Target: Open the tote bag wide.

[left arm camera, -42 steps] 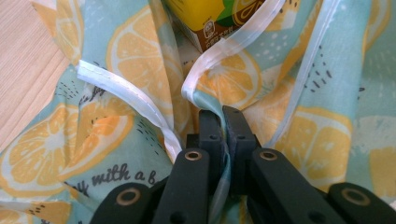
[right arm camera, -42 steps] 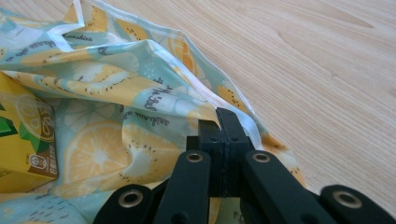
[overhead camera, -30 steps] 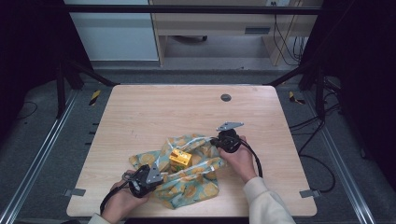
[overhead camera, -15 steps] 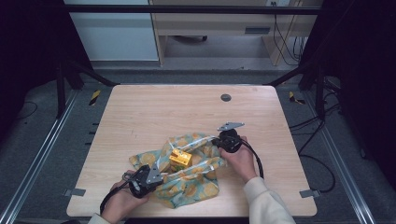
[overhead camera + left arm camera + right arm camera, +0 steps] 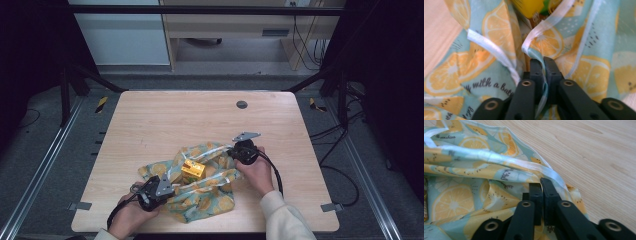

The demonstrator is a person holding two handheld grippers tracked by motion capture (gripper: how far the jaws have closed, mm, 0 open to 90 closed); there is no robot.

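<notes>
A pale-blue cotton cloth printed with orange lemon slices and edged in white tape [image 5: 200,187] lay rumpled near the front edge of the light wooden table [image 5: 165,120]. A small shiny yellow box [image 5: 193,170] sat on the cloth close to its middle, still uncovered.

The left gripper [image 5: 159,188], at the cloth's front-left edge, pinched a fold of the white-taped hem between its black jaws; the left gripper view showed the fabric [image 5: 499,37] passing between the nearly closed left gripper [image 5: 543,65], with the box's yellow side [image 5: 529,6] just beyond the raised hem. Its jaws had just been opening a little, yet the hem remained between them.

The right gripper [image 5: 239,154], at the cloth's back-right edge, likewise clamped a taped edge; in the right gripper view the right gripper [image 5: 541,185] met on the hem of the cloth [image 5: 469,180], bare tabletop [image 5: 599,152] lying beyond. Those jaws too had just been easing apart slightly, cloth still between them.

Judged from this, the wrapping stood early to midway: two opposite edges were gathered and lifted toward the box, but no flap yet lay over it. Folding them across the box and securing or tying them seemed to remain.
</notes>
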